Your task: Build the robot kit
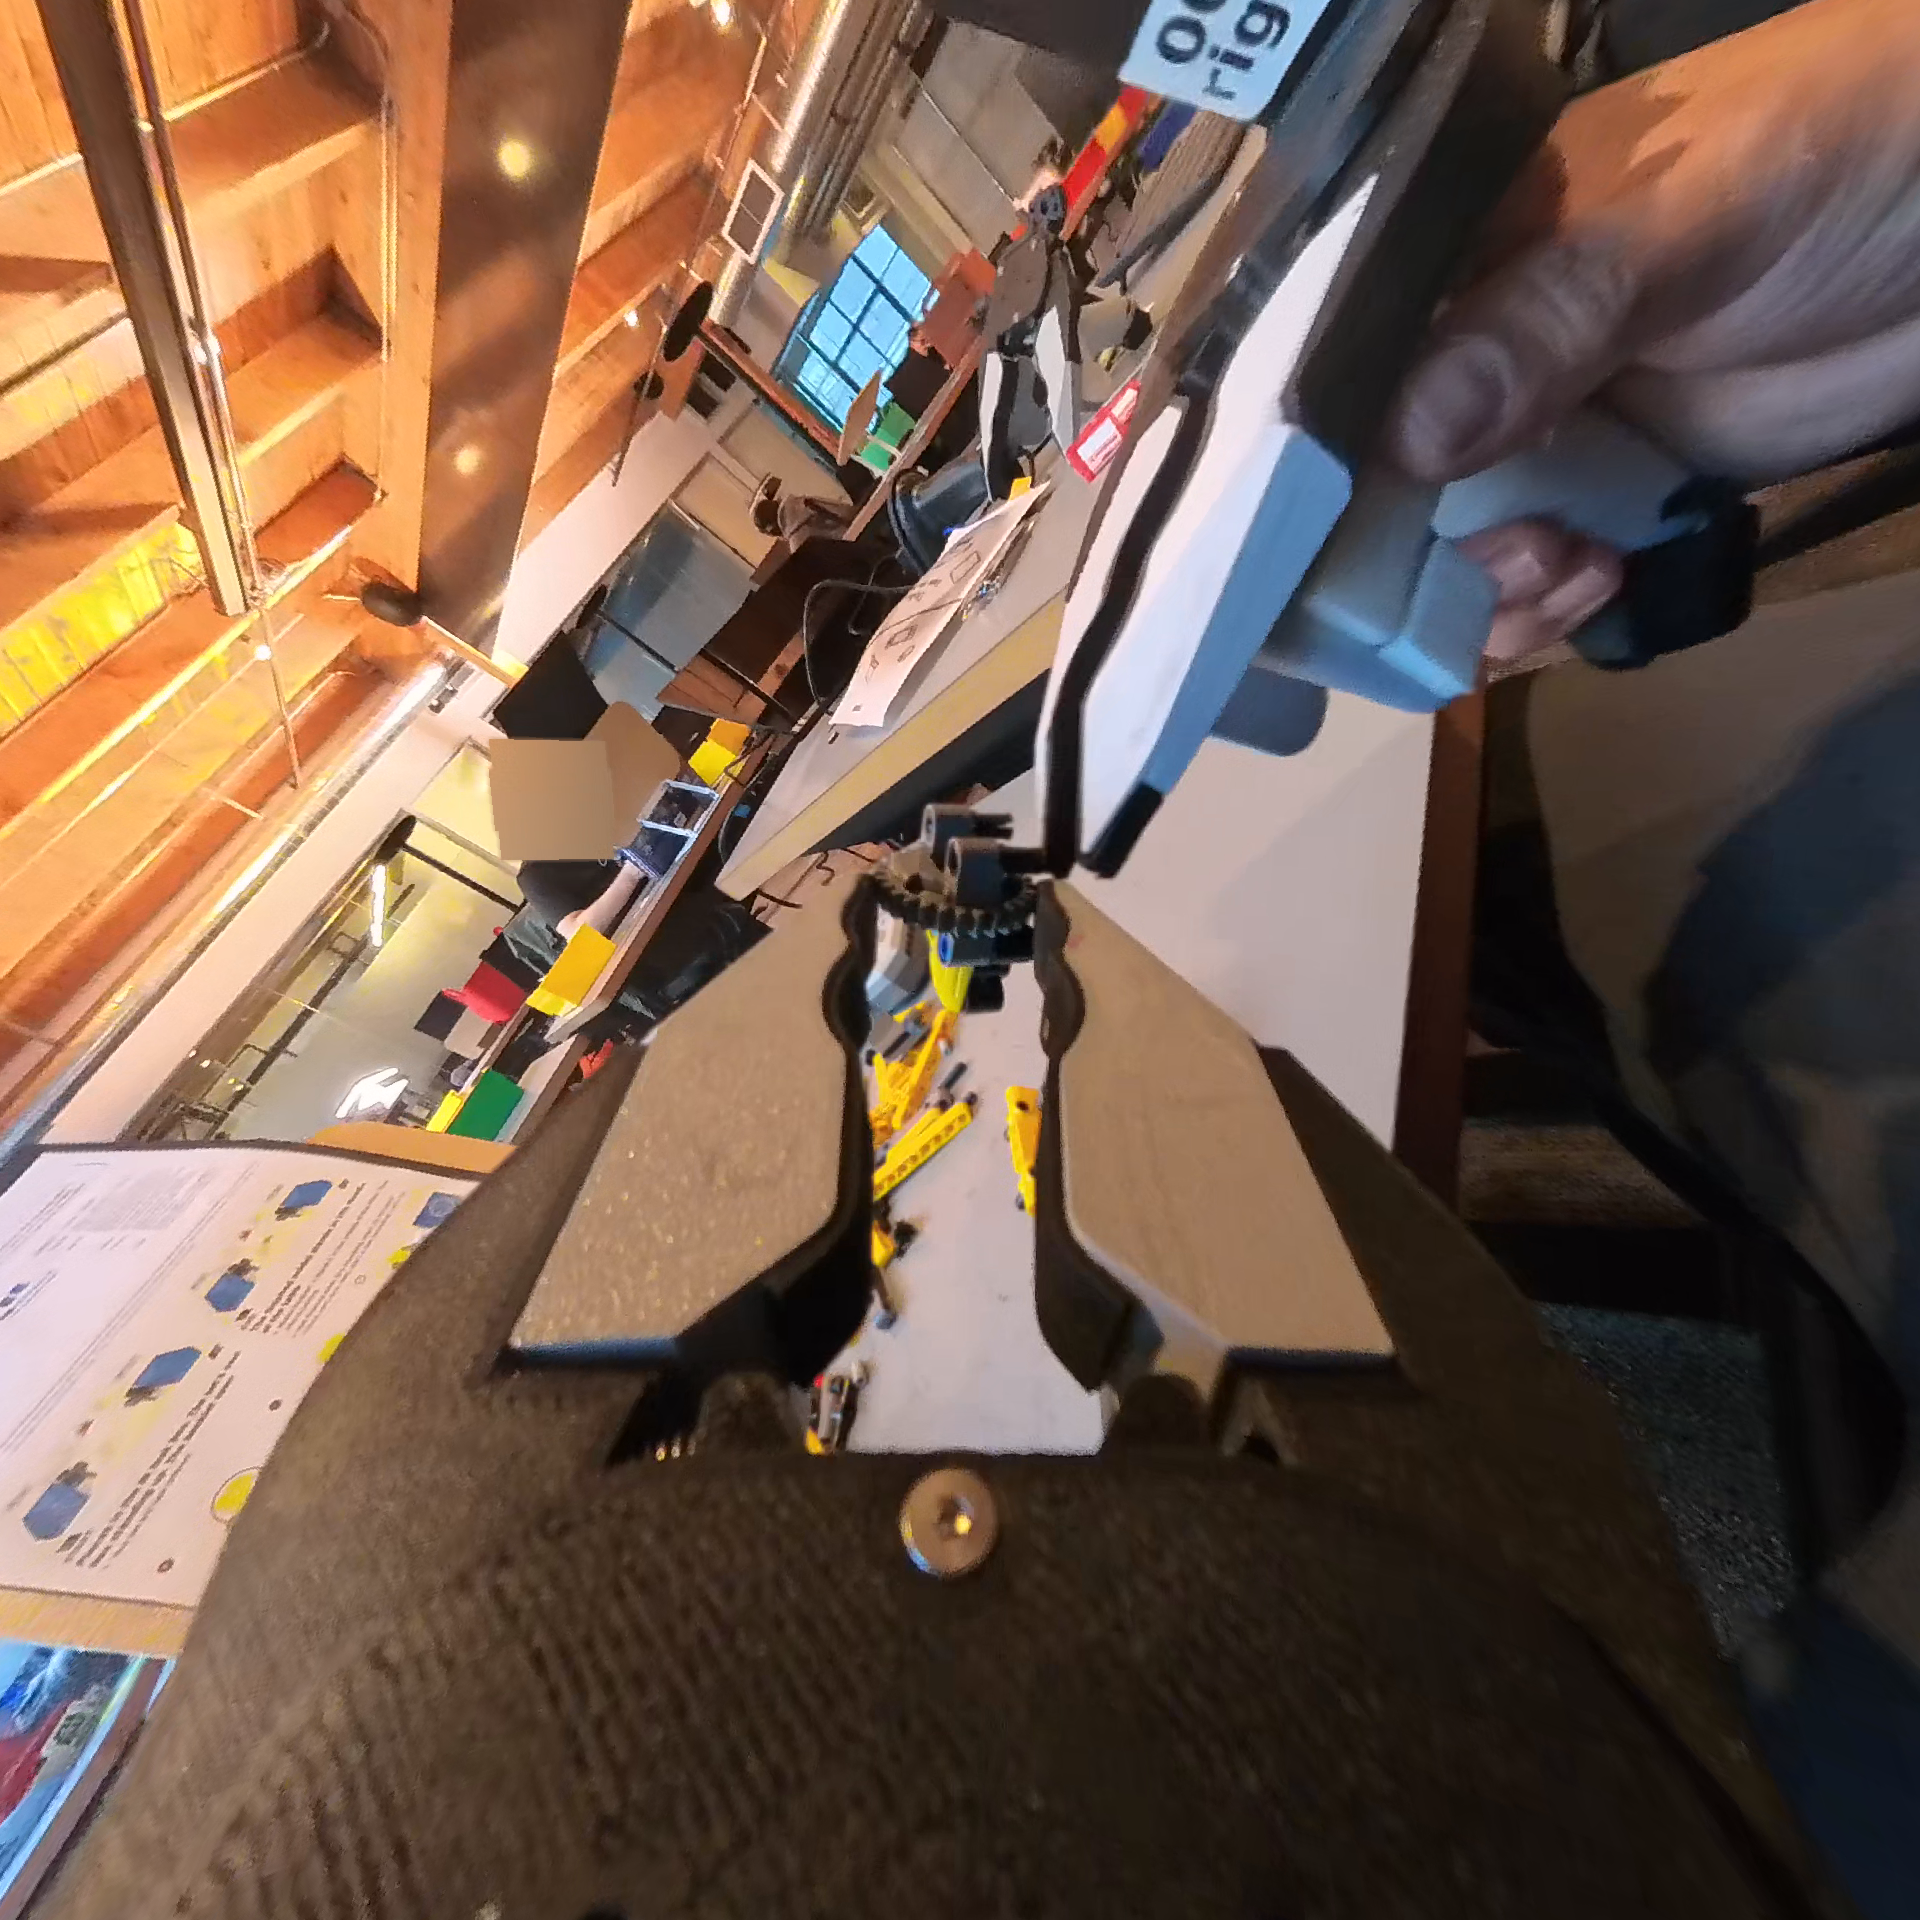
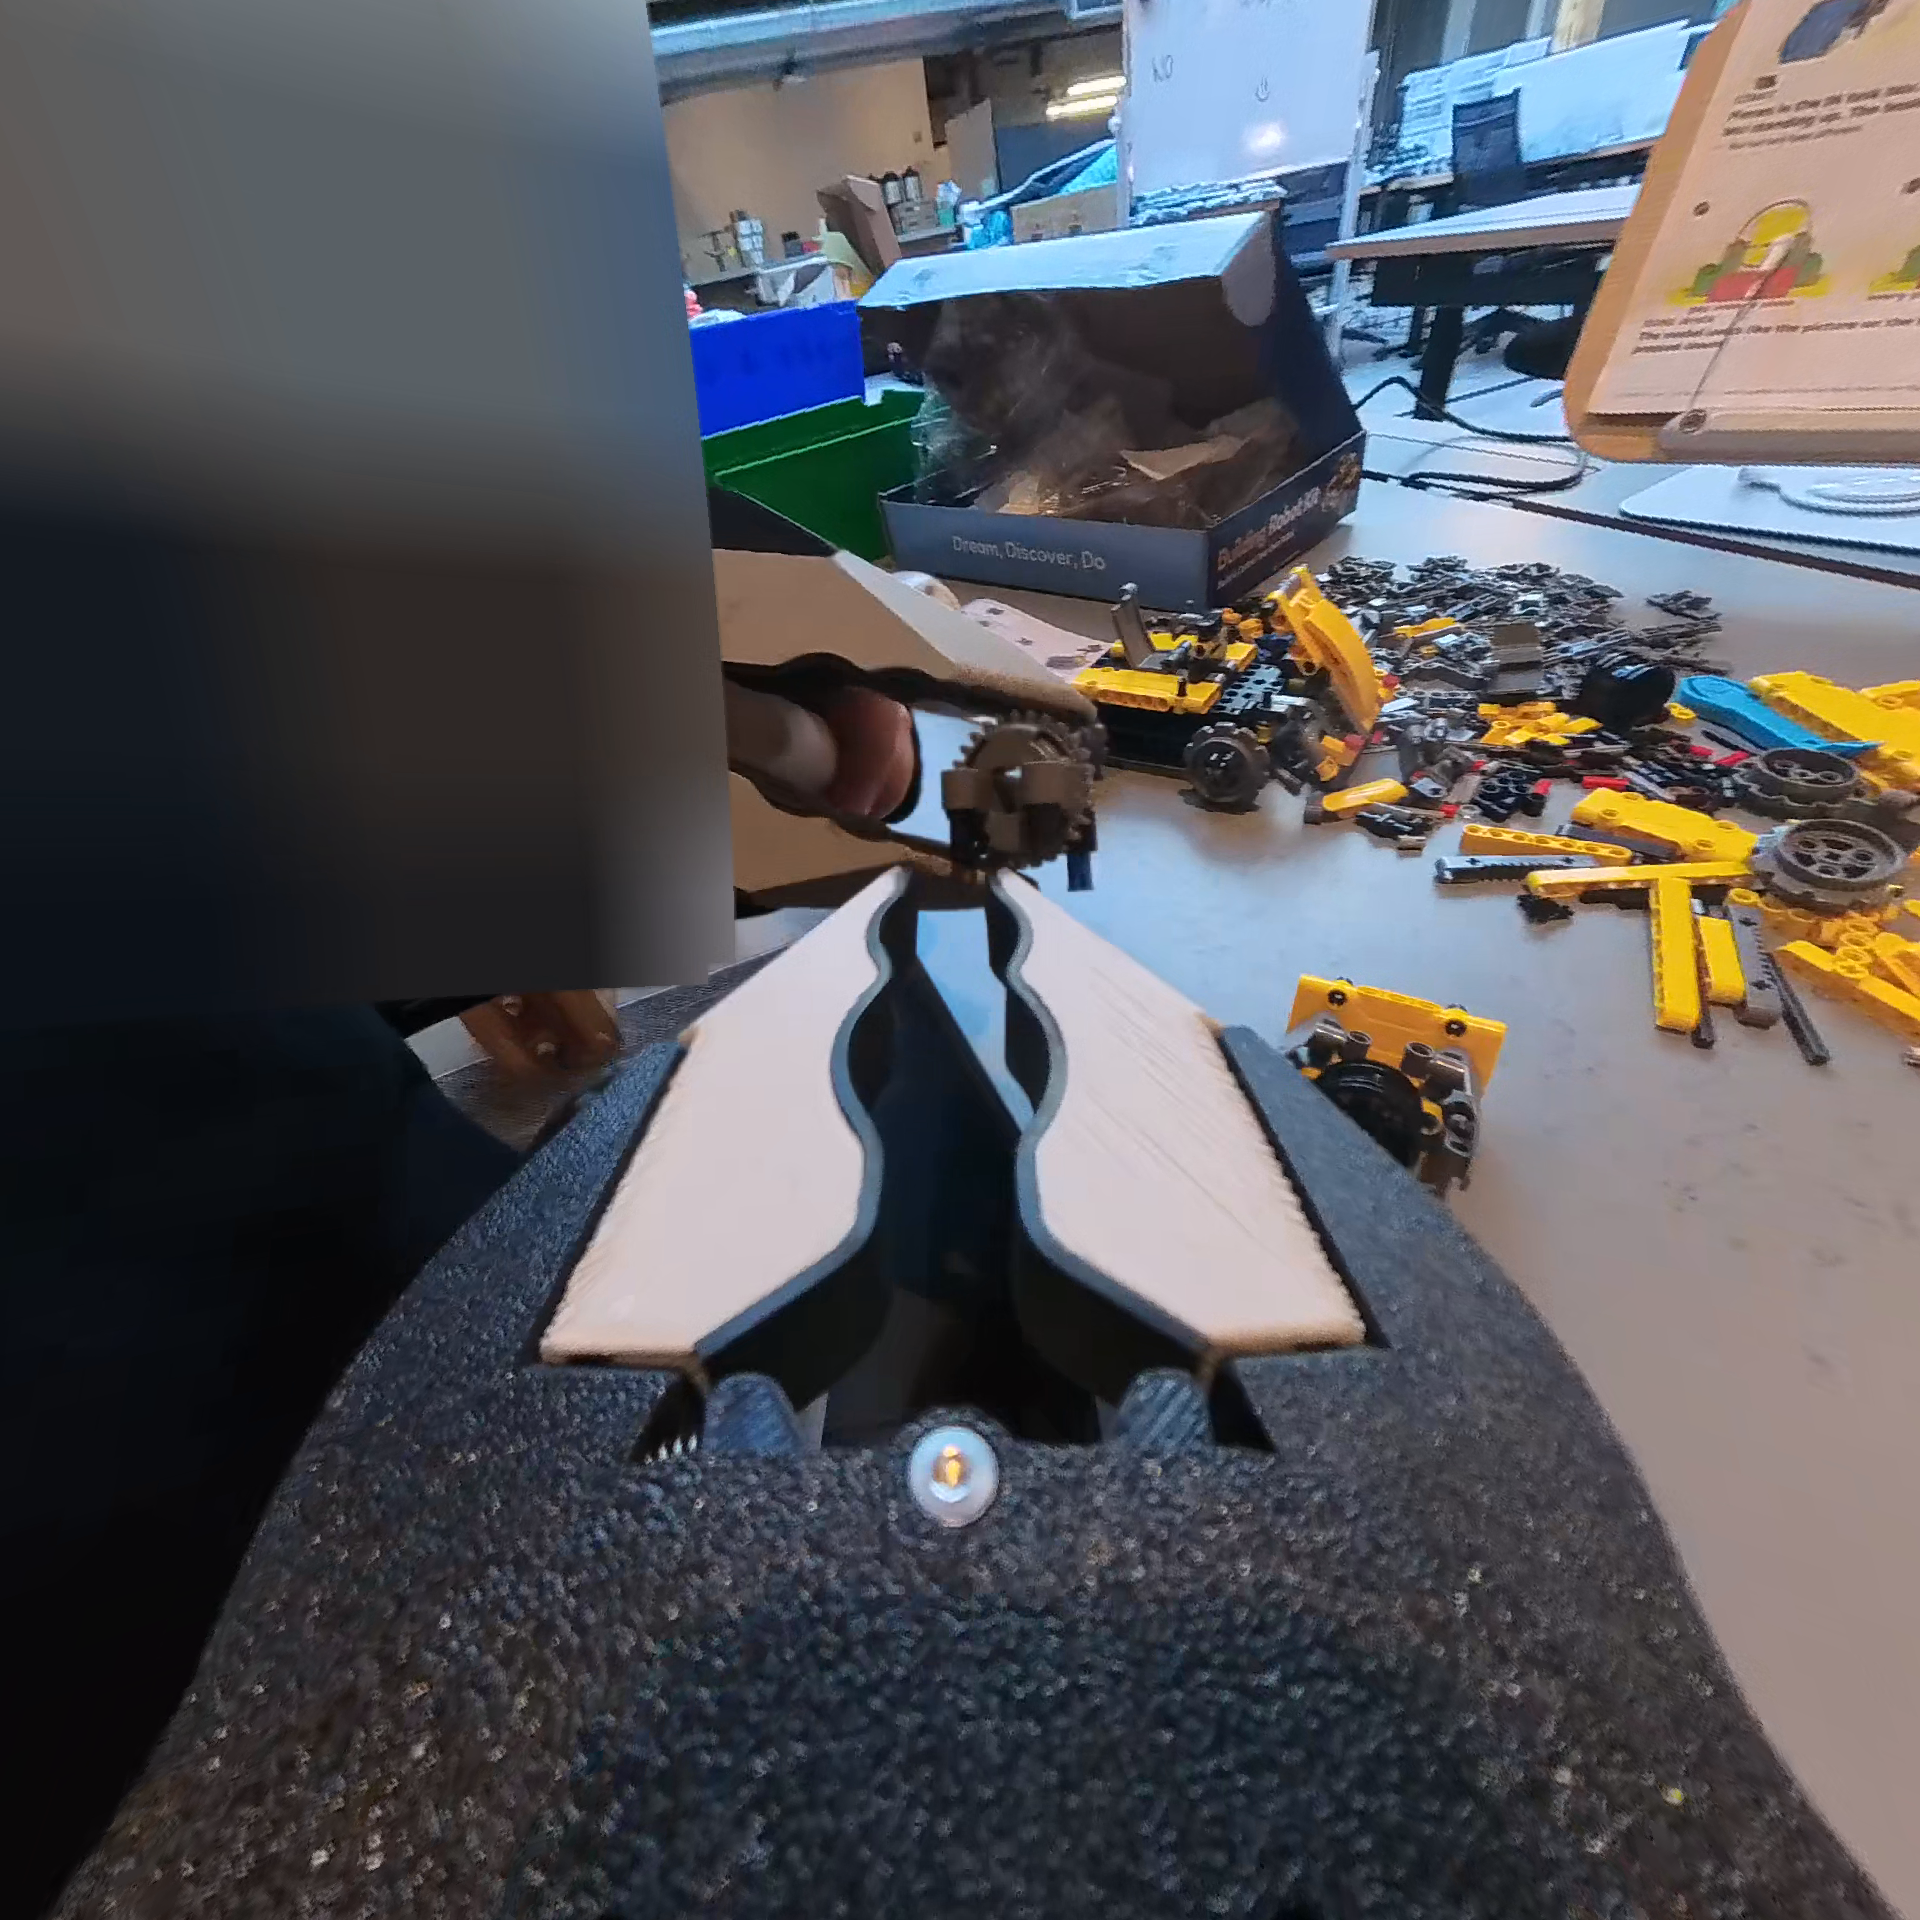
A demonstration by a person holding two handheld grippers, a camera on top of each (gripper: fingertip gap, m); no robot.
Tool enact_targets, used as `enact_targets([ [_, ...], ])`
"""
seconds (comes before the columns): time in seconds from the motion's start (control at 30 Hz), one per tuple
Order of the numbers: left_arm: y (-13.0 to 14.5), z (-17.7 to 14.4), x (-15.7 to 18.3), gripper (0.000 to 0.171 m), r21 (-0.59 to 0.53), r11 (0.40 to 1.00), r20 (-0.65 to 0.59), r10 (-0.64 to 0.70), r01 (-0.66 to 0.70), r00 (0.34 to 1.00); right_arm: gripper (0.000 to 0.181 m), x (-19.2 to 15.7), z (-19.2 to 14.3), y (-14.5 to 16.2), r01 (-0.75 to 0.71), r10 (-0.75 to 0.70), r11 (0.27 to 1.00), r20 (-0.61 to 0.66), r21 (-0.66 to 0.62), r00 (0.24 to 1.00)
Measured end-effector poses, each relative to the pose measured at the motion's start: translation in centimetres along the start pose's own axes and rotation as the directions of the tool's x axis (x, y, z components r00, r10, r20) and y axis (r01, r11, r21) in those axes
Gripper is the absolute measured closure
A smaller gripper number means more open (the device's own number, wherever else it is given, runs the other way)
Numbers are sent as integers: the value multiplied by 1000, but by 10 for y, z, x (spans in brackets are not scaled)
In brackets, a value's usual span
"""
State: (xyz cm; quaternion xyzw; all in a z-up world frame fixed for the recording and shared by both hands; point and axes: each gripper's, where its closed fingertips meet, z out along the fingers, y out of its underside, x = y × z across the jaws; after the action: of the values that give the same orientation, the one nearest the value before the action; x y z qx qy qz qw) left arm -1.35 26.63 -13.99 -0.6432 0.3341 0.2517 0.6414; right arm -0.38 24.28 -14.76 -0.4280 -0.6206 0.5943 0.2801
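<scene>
Left tongs [image 1: 940, 914] closed on a small grey gear assembly [image 1: 951, 899], held in the air off the counter [image 2: 1299, 914]. Right tongs [image 2: 951, 883] nearly closed, tips at the underside of the same assembly [image 2: 1023, 795]; a firm grip cannot be confirmed. Left wrist view alone: a hand [image 1: 1662, 312] on the right tool's handle, an instruction sheet [image 1: 156, 1351]. Right wrist view alone: loose yellow and black bricks [image 2: 1662, 831], a part-built vehicle [image 2: 1226, 686], an open dark box [image 2: 1122, 416] toward the counter's far edge.
</scene>
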Motion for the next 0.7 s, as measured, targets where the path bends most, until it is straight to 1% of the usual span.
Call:
enact_targets([
  [0.07, 0, 1, 1, 143, -7, 1000, 9, 8, -8, 1000, 171, 3, -1, -1, 11, -11, 1000, -32, 7, 999],
  [0.27, -3, 1, 3, 144, 4, 999, 31, 32, -32, 999, 173, 1, -2, -2, 15, -14, 1000, -35, 21, 999],
  [0.53, -3, -1, 6, 143, 10, 1000, 29, 11, -11, 1000, 177, -2, -1, 0, -10, 10, 1000, 6, 25, 1000],
  [0.6, -3, -1, 7, 143, 7, 1000, 27, 20, -20, 999, 177, -2, -1, 1, 7, -7, 1000, 7, 16, 1000],
  [0.7, -2, -1, 8, 143, 0, 1000, 31, 29, -29, 999, 178, -2, -1, 3, 71, -71, 997, -12, -11, 997],
])
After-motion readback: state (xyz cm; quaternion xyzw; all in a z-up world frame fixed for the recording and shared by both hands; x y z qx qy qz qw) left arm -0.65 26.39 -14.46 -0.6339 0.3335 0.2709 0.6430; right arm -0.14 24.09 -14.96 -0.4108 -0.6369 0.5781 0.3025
